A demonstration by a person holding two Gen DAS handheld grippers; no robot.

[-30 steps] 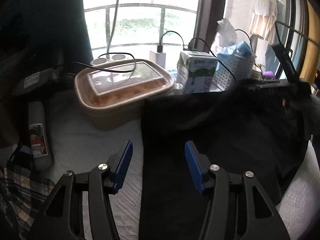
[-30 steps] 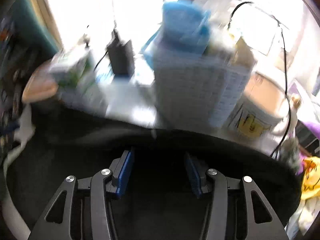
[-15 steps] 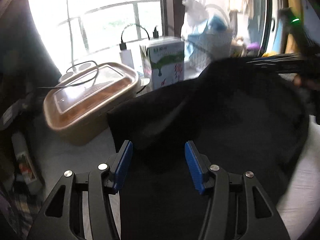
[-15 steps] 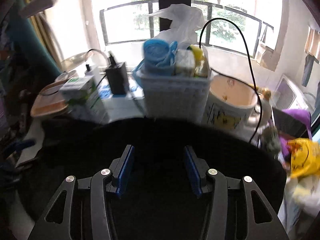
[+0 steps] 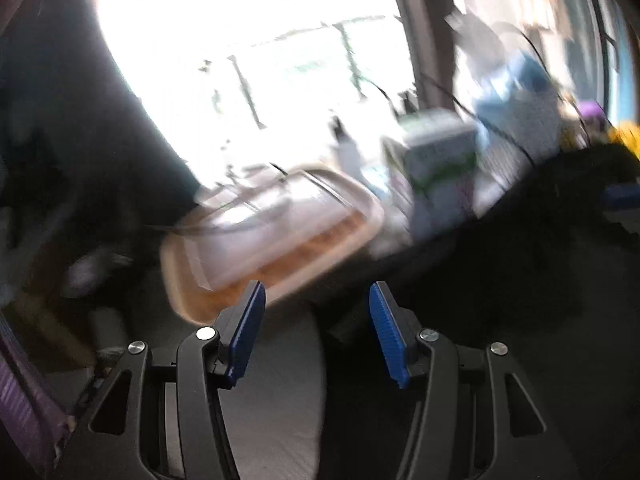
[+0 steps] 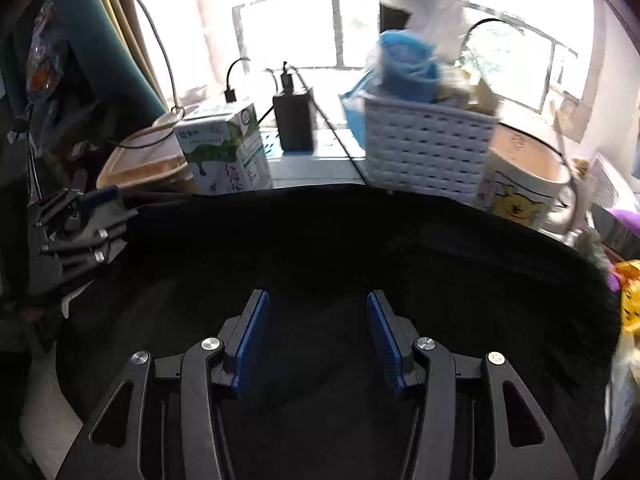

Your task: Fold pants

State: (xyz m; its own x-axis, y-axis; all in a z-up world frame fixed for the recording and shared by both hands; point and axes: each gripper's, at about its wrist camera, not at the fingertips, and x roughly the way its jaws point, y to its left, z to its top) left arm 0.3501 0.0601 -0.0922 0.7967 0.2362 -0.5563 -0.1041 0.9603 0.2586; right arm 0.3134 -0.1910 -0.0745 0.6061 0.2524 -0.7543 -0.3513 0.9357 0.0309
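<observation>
The black pants lie spread over the white bedding, filling the lower part of the right wrist view. They also fill the right side of the blurred left wrist view. My right gripper is open and empty above the middle of the pants. My left gripper is open and empty at the pants' left edge, above the white bedding. The left gripper also shows at the pants' left edge in the right wrist view.
Behind the pants stand a tan lidded container, a green and white carton, a black charger, a white woven basket and a printed tub. Cables run across the sill. Yellow and purple items lie at right.
The left wrist view has swung and blurred, with the gripper now at the pants' left edge near the tan container. The right gripper stays open over the pants, which lie flatter.
</observation>
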